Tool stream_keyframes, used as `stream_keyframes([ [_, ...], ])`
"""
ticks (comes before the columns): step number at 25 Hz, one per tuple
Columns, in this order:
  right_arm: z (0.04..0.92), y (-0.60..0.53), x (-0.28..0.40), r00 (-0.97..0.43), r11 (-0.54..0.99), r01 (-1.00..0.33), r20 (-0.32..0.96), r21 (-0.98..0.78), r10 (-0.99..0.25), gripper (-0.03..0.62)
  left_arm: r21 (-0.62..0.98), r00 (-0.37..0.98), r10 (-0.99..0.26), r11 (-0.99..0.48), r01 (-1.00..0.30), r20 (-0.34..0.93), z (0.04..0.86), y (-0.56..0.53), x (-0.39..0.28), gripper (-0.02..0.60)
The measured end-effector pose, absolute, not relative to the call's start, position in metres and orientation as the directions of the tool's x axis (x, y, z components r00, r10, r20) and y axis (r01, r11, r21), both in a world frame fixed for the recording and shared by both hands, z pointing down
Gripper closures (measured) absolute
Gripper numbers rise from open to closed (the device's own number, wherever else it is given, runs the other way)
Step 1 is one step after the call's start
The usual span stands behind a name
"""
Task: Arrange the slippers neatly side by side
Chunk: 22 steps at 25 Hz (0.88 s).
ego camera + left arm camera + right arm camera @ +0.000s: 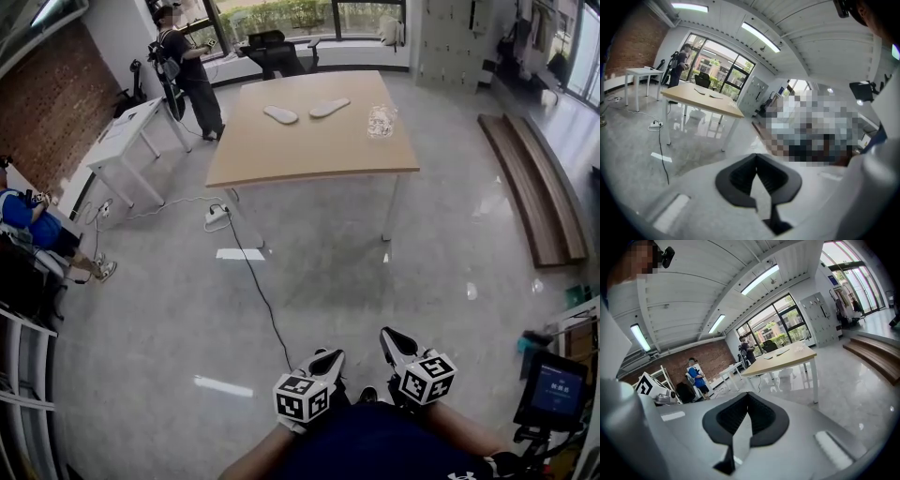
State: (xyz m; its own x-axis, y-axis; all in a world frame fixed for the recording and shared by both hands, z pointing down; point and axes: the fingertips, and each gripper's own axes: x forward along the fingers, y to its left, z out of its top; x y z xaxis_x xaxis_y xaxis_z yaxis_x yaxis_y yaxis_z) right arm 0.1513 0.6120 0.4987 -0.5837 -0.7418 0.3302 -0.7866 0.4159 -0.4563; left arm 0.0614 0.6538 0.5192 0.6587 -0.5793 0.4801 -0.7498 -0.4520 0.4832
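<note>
Two pale flat slippers lie on a light wooden table (309, 150) across the room. The left slipper (280, 114) and the right slipper (329, 108) lie apart, angled toward each other. In the left gripper view they are thin shapes (708, 93) on the tabletop, in the right gripper view small and far (780, 352). My left gripper (330, 358) and right gripper (392, 337) are held close to my body, far from the table. Both are shut with nothing between their jaws, left gripper (756, 157), right gripper (747, 396).
A clear plastic bag (381, 120) lies on the table's right side. A power strip (217, 217) and black cable (262, 295) run over the floor to my left front. A white side table (127, 141), a standing person (192, 80), a seated person (37, 230), wooden steps (534, 187).
</note>
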Motion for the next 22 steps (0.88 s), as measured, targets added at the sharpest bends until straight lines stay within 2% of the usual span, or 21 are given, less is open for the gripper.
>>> stream_keyframes([
  [11,0.489,0.510,0.067,-0.629,0.488,-0.768,0.351,-0.413,-0.694,0.583,0.529,0.637,-0.620,-0.385,-0.756,0.459,0.511,0.547,-0.015,0.578],
  [17,0.477,0.467,0.057,-0.588,0.445,-0.795,0.342,-0.412,-0.733,0.583,0.525,0.672,-0.596,-0.435,-0.731,0.440,0.499,0.503,-0.030,0.578],
  [22,0.480,0.448,0.042,-0.580,0.444,-0.804,0.358,-0.395,-0.732,0.583,0.556,0.680,-0.592,-0.418,-0.719,0.434,0.507,0.480,-0.047,0.578],
])
